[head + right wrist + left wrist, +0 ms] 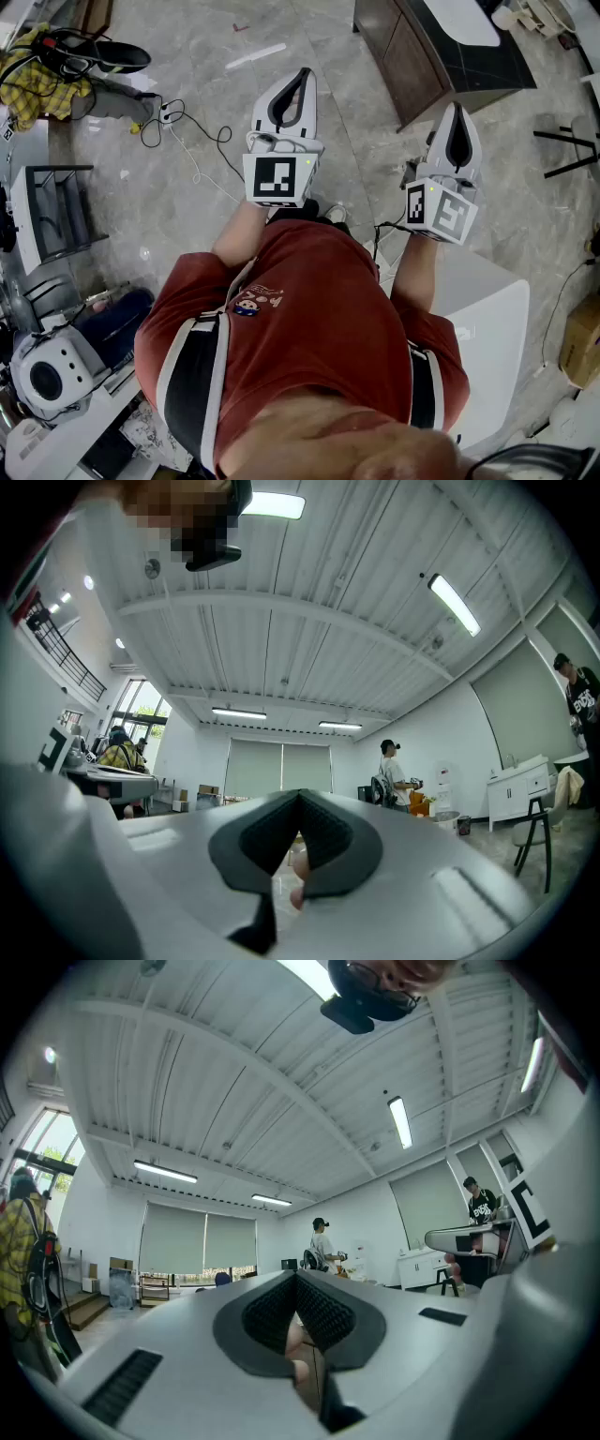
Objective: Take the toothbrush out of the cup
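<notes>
Grey marbled floor (187, 178) spreads beneath both grippers, and a black cable (202, 127) trails across it to the left of the left gripper (306, 75). A dark cabinet (422, 66) stands just ahead of the right gripper (457, 108), with a white box (487, 319) behind and below it. Both pairs of jaws are pressed together with nothing between them. Beyond their tips are a ribbed white ceiling (234, 1082), drawn blinds (197, 1241) and a standing person (322, 1241). Neither toothbrush nor cup shows in any view. The holder's red shirt (309, 319) hides the nearest floor.

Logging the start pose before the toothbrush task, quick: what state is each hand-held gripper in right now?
Left hand-held gripper: closed, holding nothing.
Right hand-held gripper: closed, holding nothing.
</notes>
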`<state>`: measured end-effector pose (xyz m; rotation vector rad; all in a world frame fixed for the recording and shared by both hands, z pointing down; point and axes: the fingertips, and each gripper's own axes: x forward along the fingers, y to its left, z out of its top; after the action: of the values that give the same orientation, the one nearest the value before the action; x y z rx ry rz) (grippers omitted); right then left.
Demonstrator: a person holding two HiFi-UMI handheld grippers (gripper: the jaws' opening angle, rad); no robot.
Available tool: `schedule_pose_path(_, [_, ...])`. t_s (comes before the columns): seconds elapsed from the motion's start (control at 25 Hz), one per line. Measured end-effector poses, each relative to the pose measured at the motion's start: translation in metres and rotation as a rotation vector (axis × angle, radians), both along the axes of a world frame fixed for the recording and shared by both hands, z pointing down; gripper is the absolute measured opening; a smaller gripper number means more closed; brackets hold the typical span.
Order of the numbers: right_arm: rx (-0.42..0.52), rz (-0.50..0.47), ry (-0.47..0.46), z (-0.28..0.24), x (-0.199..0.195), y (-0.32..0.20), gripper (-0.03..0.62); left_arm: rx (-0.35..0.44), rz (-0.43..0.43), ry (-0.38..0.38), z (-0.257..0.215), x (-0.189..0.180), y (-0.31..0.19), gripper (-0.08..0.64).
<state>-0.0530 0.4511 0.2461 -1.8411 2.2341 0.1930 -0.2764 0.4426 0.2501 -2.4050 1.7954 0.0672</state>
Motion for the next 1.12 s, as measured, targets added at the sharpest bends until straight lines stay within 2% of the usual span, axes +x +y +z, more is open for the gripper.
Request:
schedule_pose_path(0.16, [-0.019,0.004,0.026,-0.006,0.006,0.01,0.009,0.0,-0.006,-0.002,0.0,0.006,0.009,0.005])
schedule_pose_path(0.44, [-0.011,-0.004,-0.022,-0.001,0.011,0.017,0.009,-0.008,-0.003,-0.004,0.004,0.012,0.016,0.005])
schedule_pose_path(0.64, [-0.005,0.014,-0.024,0.0,0.018,0.01,0.008,-0.008,-0.011,-0.008,0.002,0.011,0.009,0.005])
schedule_pose_path(0.88, [-0.02,0.027,-0.017,0.004,0.011,-0.014,0.009,-0.02,-0.002,0.022,0.008,0.002,-0.016,0.005])
schedule_pose_path(1.12, [-0.051,0.039,-0.002,0.014,-0.005,-0.066,0.009,-0.033,0.021,0.041,0.018,-0.011,-0.075,0.005])
